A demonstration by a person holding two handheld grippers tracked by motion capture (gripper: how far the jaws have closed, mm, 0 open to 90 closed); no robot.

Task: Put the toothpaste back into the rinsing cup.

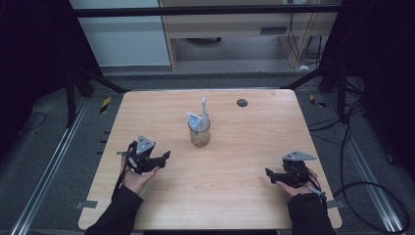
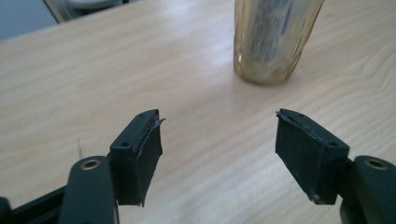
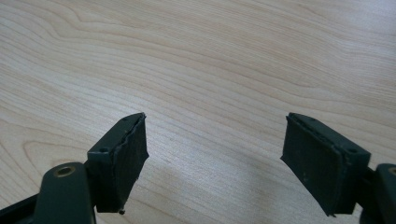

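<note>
Light wood tabletop (image 1: 220, 166), amber glass (image 1: 199, 134) w/ tubes at centre. Grey floor (image 1: 44, 147) w/ cables around. Left tongs (image 2: 218, 135) and right tongs (image 3: 215, 140) both released, nothing between.

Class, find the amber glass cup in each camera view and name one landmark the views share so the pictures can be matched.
High view: the amber glass cup stands at the table's middle, holding a white tube and a packet.
Left gripper view: the cup is at the top, right of centre, beyond the open jaws.
Right gripper view: bare wood ahead of the jaws, not the cup.
Shared landmark: the light wooden tabletop.
</note>
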